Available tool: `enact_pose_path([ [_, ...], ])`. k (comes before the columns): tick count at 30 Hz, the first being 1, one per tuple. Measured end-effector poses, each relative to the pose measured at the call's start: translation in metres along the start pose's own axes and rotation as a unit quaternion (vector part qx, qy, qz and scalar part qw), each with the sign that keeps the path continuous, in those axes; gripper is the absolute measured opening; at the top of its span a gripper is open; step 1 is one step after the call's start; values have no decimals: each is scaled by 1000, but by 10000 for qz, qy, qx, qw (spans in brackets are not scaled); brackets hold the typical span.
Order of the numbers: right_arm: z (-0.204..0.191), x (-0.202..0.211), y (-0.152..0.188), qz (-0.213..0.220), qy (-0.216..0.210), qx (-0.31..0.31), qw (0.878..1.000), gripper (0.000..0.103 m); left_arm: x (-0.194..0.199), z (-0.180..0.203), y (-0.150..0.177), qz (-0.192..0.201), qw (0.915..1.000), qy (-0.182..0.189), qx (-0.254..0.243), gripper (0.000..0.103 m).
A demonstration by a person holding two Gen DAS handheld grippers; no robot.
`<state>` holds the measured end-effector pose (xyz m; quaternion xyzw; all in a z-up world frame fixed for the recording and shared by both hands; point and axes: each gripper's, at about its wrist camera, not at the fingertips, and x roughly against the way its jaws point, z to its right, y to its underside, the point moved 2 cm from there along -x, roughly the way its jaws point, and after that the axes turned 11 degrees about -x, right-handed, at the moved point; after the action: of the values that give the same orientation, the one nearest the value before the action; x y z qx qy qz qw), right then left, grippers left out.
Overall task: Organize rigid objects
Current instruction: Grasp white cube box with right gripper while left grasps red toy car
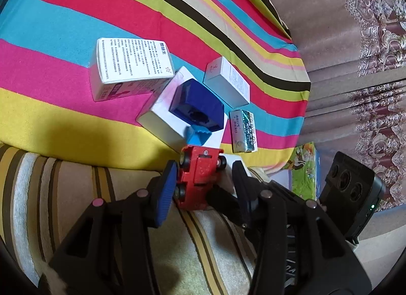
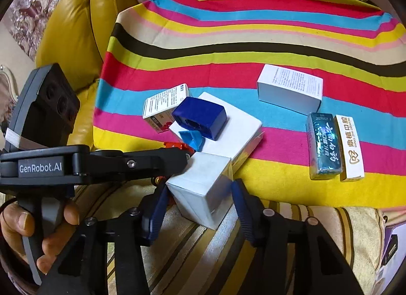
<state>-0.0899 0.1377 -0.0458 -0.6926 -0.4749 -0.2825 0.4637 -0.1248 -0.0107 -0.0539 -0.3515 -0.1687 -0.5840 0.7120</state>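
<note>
My left gripper (image 1: 205, 168) is shut on a red toy car (image 1: 200, 178), wheels toward me, just off the striped cloth's near edge. In the right wrist view my right gripper (image 2: 200, 185) is shut on a small white box (image 2: 203, 188), both blue pads against its sides. Right behind it lies a larger white box (image 2: 236, 127) carrying a dark blue block (image 2: 200, 117) and a small light-blue piece (image 2: 191, 140). Beside it the red car (image 2: 177, 146) peeks past the left tool's black fingers.
On the striped cloth (image 2: 253, 51) lie a printed pink-and-white box (image 1: 127, 66), a plain white box (image 2: 289, 89), a teal foil box (image 2: 322, 142) and a white gold-lettered box (image 2: 350, 147). A yellow leather chair (image 2: 76, 28) stands left. A hand (image 2: 20, 221) grips the left tool.
</note>
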Motion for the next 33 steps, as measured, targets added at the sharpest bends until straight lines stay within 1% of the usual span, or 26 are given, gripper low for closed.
enact_pose_path([
  [1, 0, -1, 0, -6, 11, -3, 10000, 49, 0, 0, 0, 8, 10000, -29, -11, 49],
  [4, -1, 0, 1, 28, 61, 10, 10000, 46, 3, 0, 1, 112, 9998, -136, 8, 44],
  [8, 2, 5, 3, 120, 128, 21, 9998, 44, 3, -4, 2, 151, 9996, -211, 90, 43],
  [14, 6, 9, 3, 235, 329, -76, 9992, 43, -2, 2, 4, 102, 9980, -614, -148, 43],
  [21, 22, 21, 5, 439, 645, -324, 9964, 42, -11, 7, 5, -67, 9918, -1210, -405, 43],
  [24, 26, 26, 6, 523, 734, -379, 9952, 42, -15, 9, 5, -129, 9899, -1350, -416, 43],
  [26, 28, 30, 7, 568, 730, -396, 9949, 42, -17, 8, 4, -145, 9895, -1387, -387, 46],
  [30, 28, 39, 8, 732, 842, -390, 9930, 42, -14, 3, 2, -73, 9892, -1451, -175, 51],
  [33, 29, 47, 10, 850, 898, -386, 9916, 42, -13, 2, 0, -7, 9888, -1489, -78, 58],
])
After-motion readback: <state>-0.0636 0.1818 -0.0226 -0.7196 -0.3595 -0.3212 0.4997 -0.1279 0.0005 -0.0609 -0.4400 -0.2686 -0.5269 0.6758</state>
